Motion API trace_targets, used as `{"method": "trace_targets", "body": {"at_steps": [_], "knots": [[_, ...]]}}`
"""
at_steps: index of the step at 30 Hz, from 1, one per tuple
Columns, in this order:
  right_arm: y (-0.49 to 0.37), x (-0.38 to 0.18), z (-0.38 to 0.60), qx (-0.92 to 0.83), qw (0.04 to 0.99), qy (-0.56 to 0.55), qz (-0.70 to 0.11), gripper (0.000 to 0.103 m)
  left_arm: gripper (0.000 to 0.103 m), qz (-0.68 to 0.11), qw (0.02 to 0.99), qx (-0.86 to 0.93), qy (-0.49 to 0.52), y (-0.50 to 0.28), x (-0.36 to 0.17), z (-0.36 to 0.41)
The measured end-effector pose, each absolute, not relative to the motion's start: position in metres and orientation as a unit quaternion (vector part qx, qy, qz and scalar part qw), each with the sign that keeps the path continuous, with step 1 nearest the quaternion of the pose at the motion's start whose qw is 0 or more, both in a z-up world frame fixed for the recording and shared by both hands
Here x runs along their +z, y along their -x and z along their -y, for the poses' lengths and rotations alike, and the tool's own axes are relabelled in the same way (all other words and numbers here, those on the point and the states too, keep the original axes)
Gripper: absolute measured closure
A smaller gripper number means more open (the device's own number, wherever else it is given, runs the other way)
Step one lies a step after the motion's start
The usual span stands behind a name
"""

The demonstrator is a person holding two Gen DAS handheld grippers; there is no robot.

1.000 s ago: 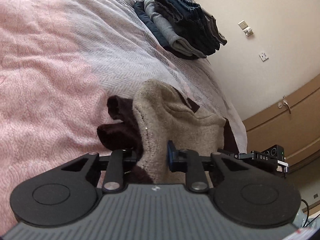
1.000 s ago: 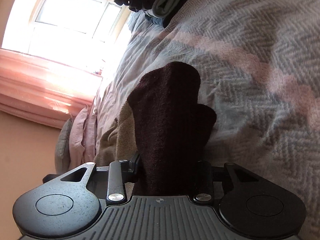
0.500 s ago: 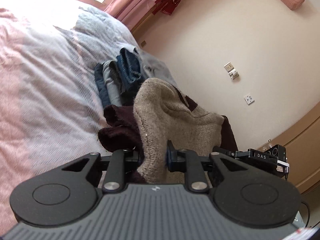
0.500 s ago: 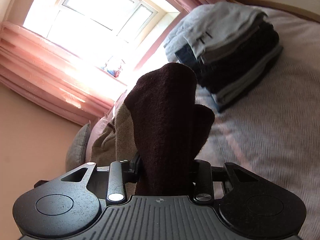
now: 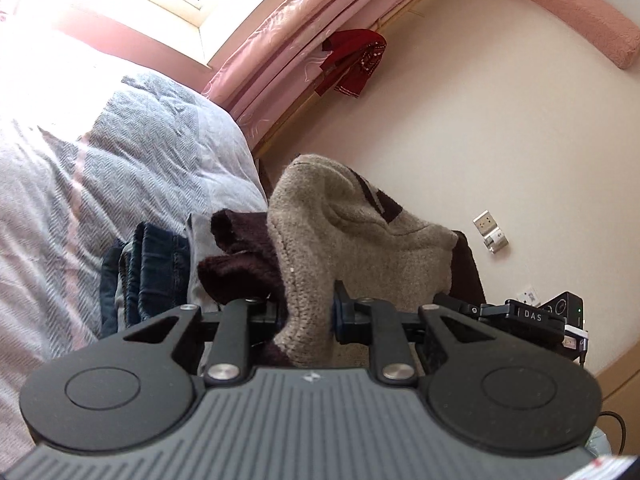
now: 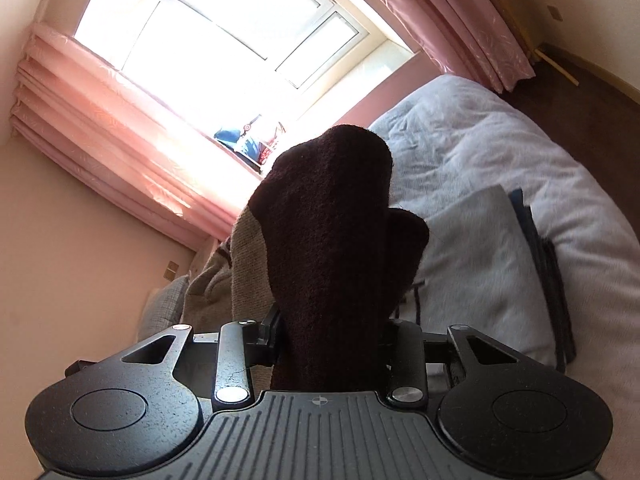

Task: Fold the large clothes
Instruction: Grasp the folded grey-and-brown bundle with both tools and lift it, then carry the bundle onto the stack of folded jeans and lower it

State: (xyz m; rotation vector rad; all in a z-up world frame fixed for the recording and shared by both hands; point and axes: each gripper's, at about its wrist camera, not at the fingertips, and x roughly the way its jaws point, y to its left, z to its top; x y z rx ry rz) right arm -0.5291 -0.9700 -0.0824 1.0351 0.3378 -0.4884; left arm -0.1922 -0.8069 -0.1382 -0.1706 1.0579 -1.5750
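Note:
A beige and dark-brown knit sweater point(image 5: 340, 240) bulges up between both grippers. My left gripper point(image 5: 308, 316) is shut on a beige fold of it. In the right wrist view my right gripper point(image 6: 332, 332) is shut on a dark-brown part of the sweater point(image 6: 328, 232), which fills the middle of the view and hides the fingertips. The sweater is held above a stack of folded clothes point(image 5: 152, 268) on the bed; a light grey folded garment point(image 6: 472, 272) tops that stack, just right of the right gripper.
The bed point(image 5: 80, 168) has a grey and pink herringbone cover. A window point(image 6: 240, 40) with pink curtains point(image 5: 312, 48) is behind it. A red cloth point(image 5: 352, 60) hangs by the curtains. Wall sockets point(image 5: 490, 232) and the other gripper's body point(image 5: 532, 316) show at right.
Both grippers have lifted and tilted upward with the sweater, moving over the folded stack. The stack, far away a second ago, now lies directly beneath the sweater.

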Motion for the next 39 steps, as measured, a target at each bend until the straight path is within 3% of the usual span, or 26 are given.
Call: {"method": "trace_targets", "body": {"at_steps": [16,18,21,24,30,31,32,34,39], "knots": [[0.527,-0.215,1.078,-0.211,0.77,-0.568,-0.198,0.069,0.086,-0.505,0.608,-0.613,0.019,0.187,-0.237,0.916],[0.523,-0.227,1.082,-0.215,0.774,-0.56,-0.203,0.064,0.086,-0.507,0.611,-0.608,0.015,0.185,-0.248,0.921],[0.52,-0.243,1.085,-0.239,0.772,-0.55,-0.212,0.049,0.08,-0.5,0.625,-0.6,0.006,0.178,-0.264,0.925],[0.525,-0.238,1.081,-0.259,0.779,-0.533,-0.203,0.041,0.068,-0.497,0.641,-0.585,0.0,0.172,-0.272,0.925],[0.531,-0.179,1.055,-0.4,0.824,-0.345,-0.206,0.039,0.071,-0.464,0.696,-0.547,0.019,0.154,-0.247,0.905],[0.529,-0.171,1.05,-0.412,0.834,-0.307,-0.202,0.043,0.071,-0.454,0.706,-0.543,0.021,0.152,-0.238,0.904],[0.523,-0.165,1.045,-0.415,0.845,-0.272,-0.2,0.064,0.071,-0.439,0.712,-0.548,0.023,0.153,-0.227,0.905],[0.509,-0.161,1.041,-0.413,0.857,-0.227,-0.209,0.085,0.071,-0.419,0.714,-0.56,0.024,0.162,-0.21,0.912],[0.467,-0.196,1.054,-0.412,0.854,-0.203,-0.244,0.087,0.071,-0.365,0.71,-0.599,-0.054,0.211,-0.205,0.957]]}}
